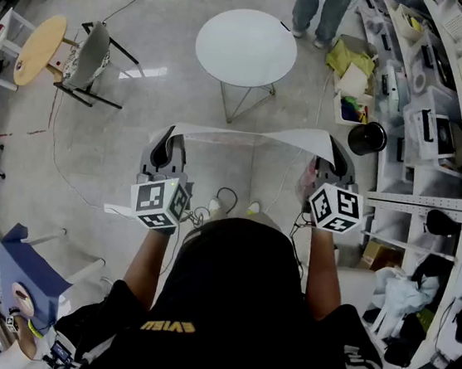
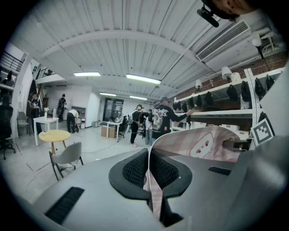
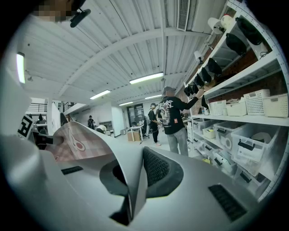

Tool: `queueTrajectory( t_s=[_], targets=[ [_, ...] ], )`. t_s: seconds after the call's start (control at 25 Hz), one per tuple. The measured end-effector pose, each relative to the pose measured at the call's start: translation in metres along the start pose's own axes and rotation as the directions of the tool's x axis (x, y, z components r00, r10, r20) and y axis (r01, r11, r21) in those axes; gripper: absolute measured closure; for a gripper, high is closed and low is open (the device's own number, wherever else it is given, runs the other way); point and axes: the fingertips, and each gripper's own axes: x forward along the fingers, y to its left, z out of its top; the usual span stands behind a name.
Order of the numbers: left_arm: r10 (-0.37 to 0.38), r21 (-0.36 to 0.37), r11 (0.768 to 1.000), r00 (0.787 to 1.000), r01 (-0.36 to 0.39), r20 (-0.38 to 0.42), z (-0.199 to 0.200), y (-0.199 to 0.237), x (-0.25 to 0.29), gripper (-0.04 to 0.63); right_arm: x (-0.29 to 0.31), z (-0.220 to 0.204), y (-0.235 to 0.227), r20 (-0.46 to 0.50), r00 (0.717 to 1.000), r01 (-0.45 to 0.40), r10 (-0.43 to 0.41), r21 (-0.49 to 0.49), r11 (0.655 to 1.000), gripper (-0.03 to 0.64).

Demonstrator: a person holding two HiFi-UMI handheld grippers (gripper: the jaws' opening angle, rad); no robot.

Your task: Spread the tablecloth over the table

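Note:
A thin tablecloth (image 1: 253, 136), white on one side and pink-checked with cartoon prints on the other, hangs stretched between my two grippers. My left gripper (image 1: 169, 140) is shut on its left corner; the cloth edge (image 2: 153, 180) runs between the black pads. My right gripper (image 1: 332, 160) is shut on the right corner, where the cloth (image 3: 131, 180) folds over the left pad. Ahead on the floor stands the round white table (image 1: 246, 46), apart from the cloth and bare.
A person (image 1: 321, 11) stands just beyond the table. Shelves with bins (image 1: 441, 105) line the right side. A grey chair (image 1: 92, 58) and a round wooden table (image 1: 40, 49) stand at the left. A black bucket (image 1: 367, 138) sits near my right gripper. Cables trail on the floor.

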Motion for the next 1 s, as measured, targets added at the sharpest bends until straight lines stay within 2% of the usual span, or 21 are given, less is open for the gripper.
queueTrajectory(
  t_s=[0.16,0.36,0.48,0.64,0.76,1.0],
  targets=[
    [-0.007,0.006,1.000,1.000,0.007,0.000,0.002,0.013,-0.005,0.577,-0.001,0.000,0.014,0.003,1.000,0.009,-0.009,0.007,1.000,0.604],
    [-0.020,0.063,0.998,1.000,0.020,0.005,0.003,0.020,-0.011,0.577,-0.006,0.005,0.025,0.010,1.000,0.025,-0.025,0.010,1.000,0.604],
    [-0.035,0.053,0.998,0.999,0.034,0.016,0.008,0.026,-0.011,0.577,-0.006,0.009,0.031,0.021,0.999,0.035,-0.035,0.000,0.999,0.604],
    [-0.034,0.053,0.998,0.999,0.034,0.002,0.002,0.035,-0.012,0.575,-0.004,0.000,0.040,0.013,0.999,0.029,-0.029,0.040,0.999,0.604],
    [-0.047,0.024,0.999,0.999,0.048,-0.008,-0.003,0.039,-0.013,0.575,-0.011,0.002,0.045,0.011,0.999,0.040,-0.040,0.047,0.998,0.601],
    [-0.057,0.004,0.998,0.998,0.057,0.017,0.008,0.077,-0.026,0.575,-0.005,0.009,0.084,0.029,0.998,0.048,-0.049,0.022,0.999,0.601]
  ],
)
